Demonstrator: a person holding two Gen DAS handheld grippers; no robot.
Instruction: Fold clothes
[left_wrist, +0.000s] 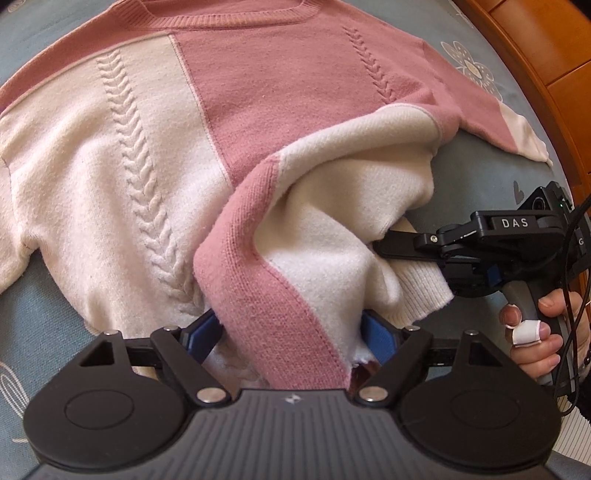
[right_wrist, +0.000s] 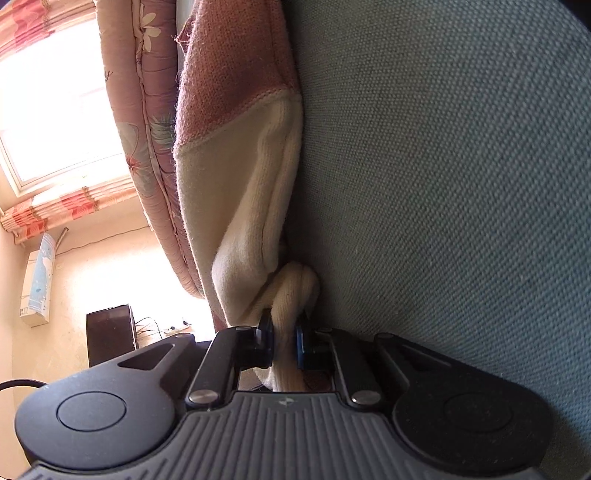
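The right gripper's jaws are clenching a bunched fold of the sweater's cream knit at the lower middle of its view, while the left gripper's jaws are standing wide, straddling a folded-over sleeve; its pads appear not to be pressing. The pink-and-cream sweater is lying spread across the grey-blue bedsheet, filling most of the frame. At lower right, a hand is gripping the handle.

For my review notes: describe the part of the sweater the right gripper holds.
On the grey-blue bedspread lies a pink and cream knitted sweater. The right gripper pinches its cream ribbed hem corner, the only ribbed edge beside the folded-over pink band.
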